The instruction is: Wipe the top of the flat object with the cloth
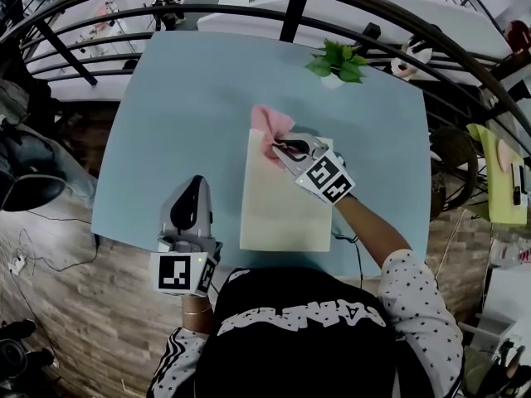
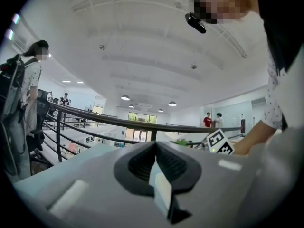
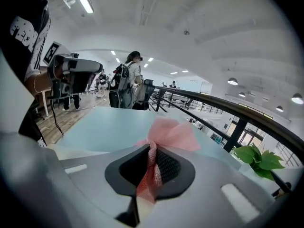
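Observation:
A flat cream board (image 1: 278,210) lies on the light blue table (image 1: 191,106) in the head view. My right gripper (image 1: 280,148) hovers at the board's far end, shut on a pink cloth (image 1: 270,128) that fans out past the board's top left corner. In the right gripper view the pink cloth (image 3: 167,136) is pinched between the jaws and spreads out ahead over the table. My left gripper (image 1: 192,191) rests at the table's near edge, left of the board, shut with nothing in it; the left gripper (image 2: 156,167) shows jaws pressed together.
A small potted plant (image 1: 338,62) stands at the table's far edge, right of centre. A dark railing (image 1: 290,11) curves behind the table. A person with a backpack (image 3: 127,82) stands beyond the table's left side. A chair (image 1: 25,181) sits on the floor at left.

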